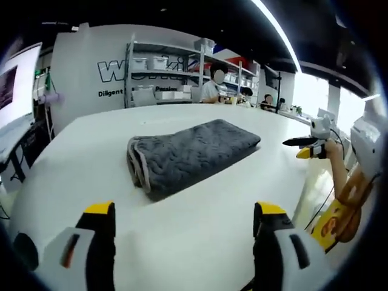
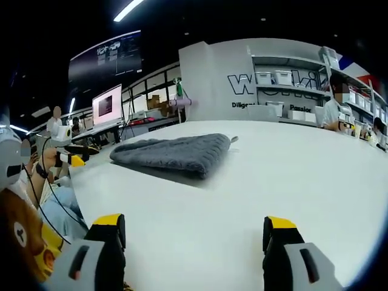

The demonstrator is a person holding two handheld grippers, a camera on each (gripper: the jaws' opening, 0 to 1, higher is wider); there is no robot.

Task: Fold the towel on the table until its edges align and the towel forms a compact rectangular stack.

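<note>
Both grippers, left and right, are held spread and empty at frame bottom; the towel at centre looks folded, so only edge alignment seems left.

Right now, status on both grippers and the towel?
Left gripper open, empty. Right gripper open, empty. Gray towel folded into a compact stack on the white table, clear of both. Nothing in the way.
</note>
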